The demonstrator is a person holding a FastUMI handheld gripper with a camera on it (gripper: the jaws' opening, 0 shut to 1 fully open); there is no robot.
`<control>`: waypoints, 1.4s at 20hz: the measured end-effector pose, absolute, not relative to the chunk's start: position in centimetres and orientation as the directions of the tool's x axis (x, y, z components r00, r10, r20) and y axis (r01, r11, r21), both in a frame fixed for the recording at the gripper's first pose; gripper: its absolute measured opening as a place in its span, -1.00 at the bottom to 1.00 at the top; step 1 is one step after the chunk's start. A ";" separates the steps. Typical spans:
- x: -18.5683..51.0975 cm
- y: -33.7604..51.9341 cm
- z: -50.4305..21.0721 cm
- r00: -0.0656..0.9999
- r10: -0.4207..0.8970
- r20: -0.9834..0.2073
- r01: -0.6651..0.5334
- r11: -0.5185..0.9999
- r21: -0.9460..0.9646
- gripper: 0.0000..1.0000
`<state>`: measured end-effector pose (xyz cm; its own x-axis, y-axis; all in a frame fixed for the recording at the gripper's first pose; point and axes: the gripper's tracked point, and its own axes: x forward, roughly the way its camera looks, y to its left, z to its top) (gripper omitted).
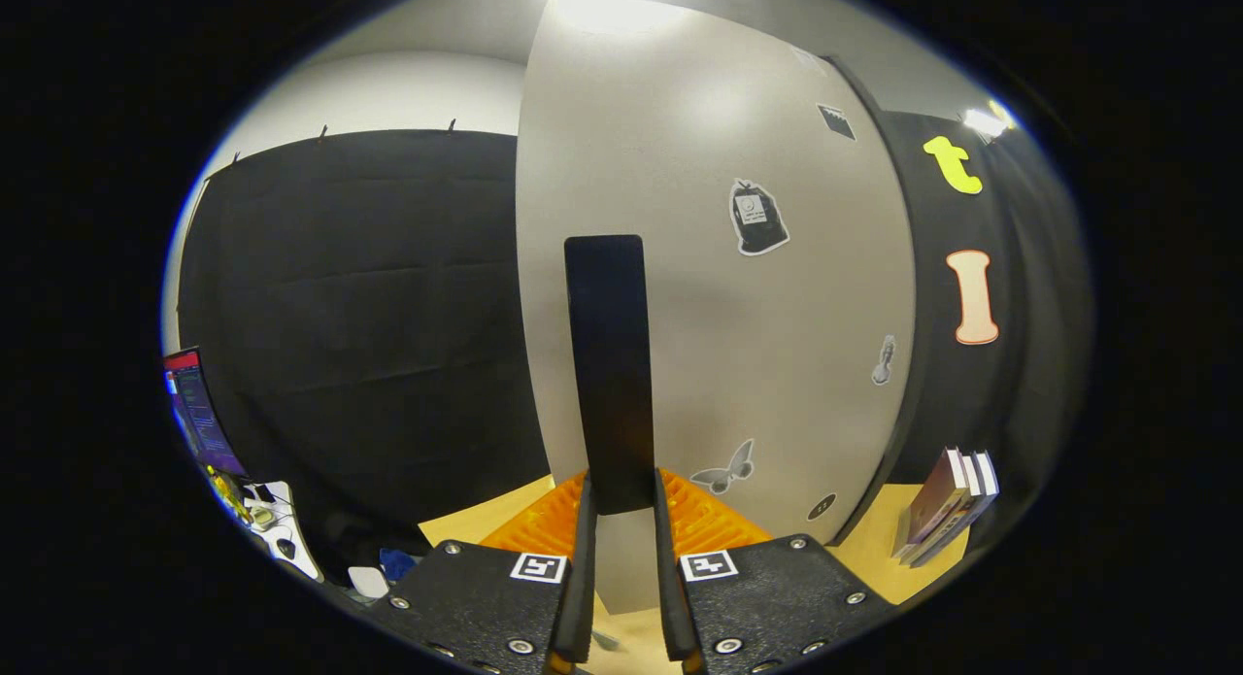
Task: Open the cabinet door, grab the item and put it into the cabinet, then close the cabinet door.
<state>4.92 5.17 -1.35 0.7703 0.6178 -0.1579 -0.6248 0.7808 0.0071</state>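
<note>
Fingers (621, 520) clenched on the lower end of the dark upright handle (610, 364) of the cabinet door (777, 364). Books (947, 505) standing on the desk (874, 549), right of that door.

cabinet door (719, 296) top cut off, stickers (756, 219) illegible

I can read no words or numbers here. The stickers on my cabinet door (719, 296), toward one o'clock past the handle (609, 364), are too small to make out.
</note>
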 end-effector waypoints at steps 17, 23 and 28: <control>3.9 1.0 -1.0 0.830 0.536 -0.154 -0.525 0.844 0.108 -0.45; 3.8 -2.0 -0.4 0.871 0.465 -0.162 -0.459 0.885 0.074 -0.24; 4.4 -4.2 -0.5 0.915 0.379 -0.135 -0.377 0.925 0.046 0.00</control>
